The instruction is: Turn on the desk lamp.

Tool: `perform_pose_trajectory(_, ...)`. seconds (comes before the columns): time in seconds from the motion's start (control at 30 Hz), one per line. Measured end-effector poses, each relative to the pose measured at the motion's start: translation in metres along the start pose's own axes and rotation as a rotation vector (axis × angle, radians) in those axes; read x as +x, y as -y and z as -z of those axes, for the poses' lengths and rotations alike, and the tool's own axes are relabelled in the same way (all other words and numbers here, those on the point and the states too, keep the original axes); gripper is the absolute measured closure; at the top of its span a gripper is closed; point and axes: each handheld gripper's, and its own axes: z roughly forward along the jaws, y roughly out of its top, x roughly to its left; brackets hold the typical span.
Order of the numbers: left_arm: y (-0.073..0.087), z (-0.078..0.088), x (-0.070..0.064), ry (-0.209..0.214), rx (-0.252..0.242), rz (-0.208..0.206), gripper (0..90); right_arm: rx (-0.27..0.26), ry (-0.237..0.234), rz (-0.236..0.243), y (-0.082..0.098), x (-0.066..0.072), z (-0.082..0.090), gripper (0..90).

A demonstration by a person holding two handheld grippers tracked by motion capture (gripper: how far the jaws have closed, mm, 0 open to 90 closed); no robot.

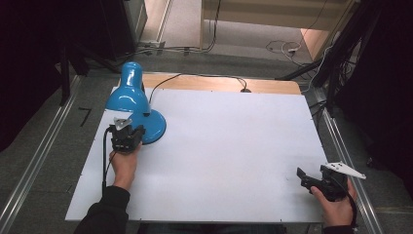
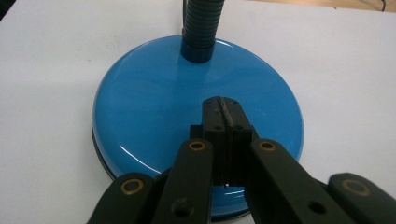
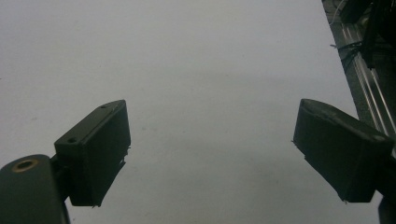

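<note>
The left gripper (image 2: pixel 224 109), jaws pressed together, bears on the blue desk lamp's (image 1: pixel 131 97) round base (image 2: pixel 154 102), seemingly to press or steady it, while the right gripper (image 3: pixel 210 154) waits, jaws wide apart, over the near-right of the white table (image 1: pixel 224 146).

High view: white table (image 1: pixel 219 146) w/ blue desk lamp (image 1: pixel 134 105) at far-left corner, shade tilted back, black cord (image 1: pixel 204 76) running along rear edge. Left gripper (image 1: pixel 127 136) sits at lamp base. Right gripper (image 1: pixel 304 176) near front-right corner, well apart from lamp, jaw state unclear.
</note>
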Motion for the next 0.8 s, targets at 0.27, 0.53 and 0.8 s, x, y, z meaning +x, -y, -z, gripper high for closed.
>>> perform_pose_trajectory(0.27,0.0006,0.0002,-0.0008,-0.005,-0.003,-0.014,90.0,-0.002,0.001,0.001,0.0,-0.0002,0.0001,9.7)
perform_pose_trajectory(0.53,0.0014,0.0009,-0.0015,-0.004,-0.006,-0.02,90.0,0.001,0.001,0.005,0.0,0.0001,-0.0004,9.7)
perform_pose_trajectory(0.8,0.0018,0.0009,-0.002,-0.007,-0.008,-0.021,90.0,0.005,-0.001,0.001,0.0001,0.0001,-0.001,9.6)
